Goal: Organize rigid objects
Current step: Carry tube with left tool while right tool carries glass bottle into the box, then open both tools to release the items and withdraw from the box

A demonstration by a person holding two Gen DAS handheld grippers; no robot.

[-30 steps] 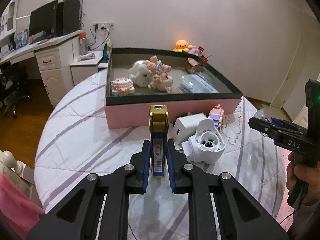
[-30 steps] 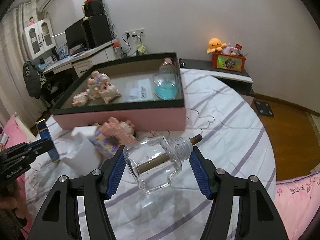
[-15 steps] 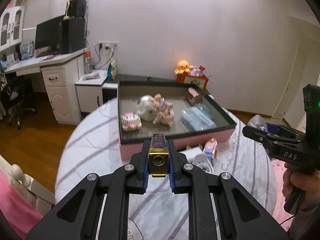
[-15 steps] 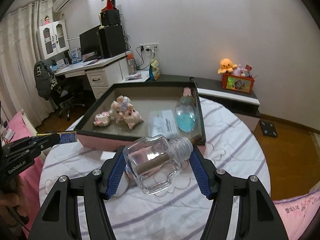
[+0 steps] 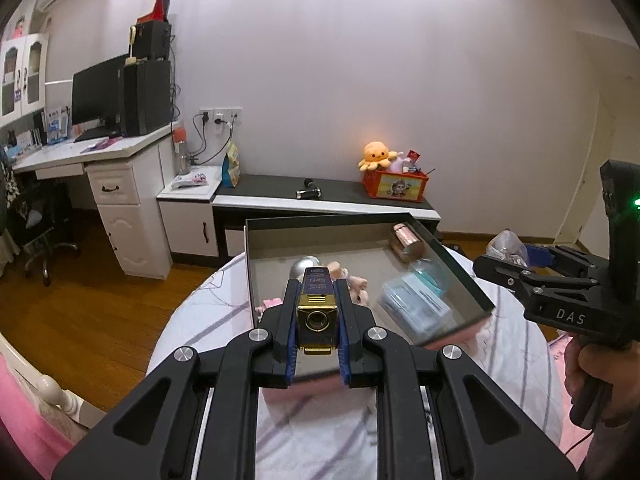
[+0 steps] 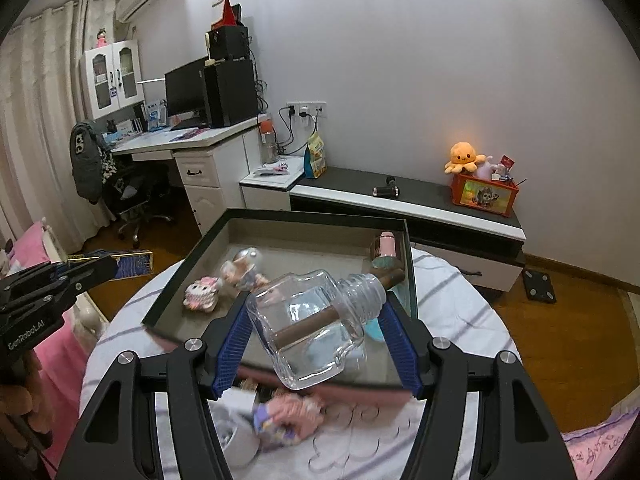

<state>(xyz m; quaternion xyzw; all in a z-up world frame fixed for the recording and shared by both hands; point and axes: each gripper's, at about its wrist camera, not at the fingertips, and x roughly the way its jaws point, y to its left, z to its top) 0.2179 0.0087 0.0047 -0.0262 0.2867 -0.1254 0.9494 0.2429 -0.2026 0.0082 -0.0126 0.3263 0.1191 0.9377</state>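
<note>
Two loads up at once. Left fingers (image 5: 317, 316) clamped on lighter (image 5: 317, 300), long axis pointing straight ahead over box (image 5: 460, 276). Right fingers (image 6: 316, 332) squeezing glass bottle (image 6: 312, 328), neck angled up-right, stick inside. Both carried above the box's near rim, box dead ahead on table (image 6: 460, 304). Probably lowering next; left looks marginally nearer the toys (image 6: 202, 290) inside.

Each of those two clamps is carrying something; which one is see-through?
The glass bottle in the right gripper is transparent, with a brown stick inside. The left gripper holds an opaque gold-and-blue lighter.
</note>
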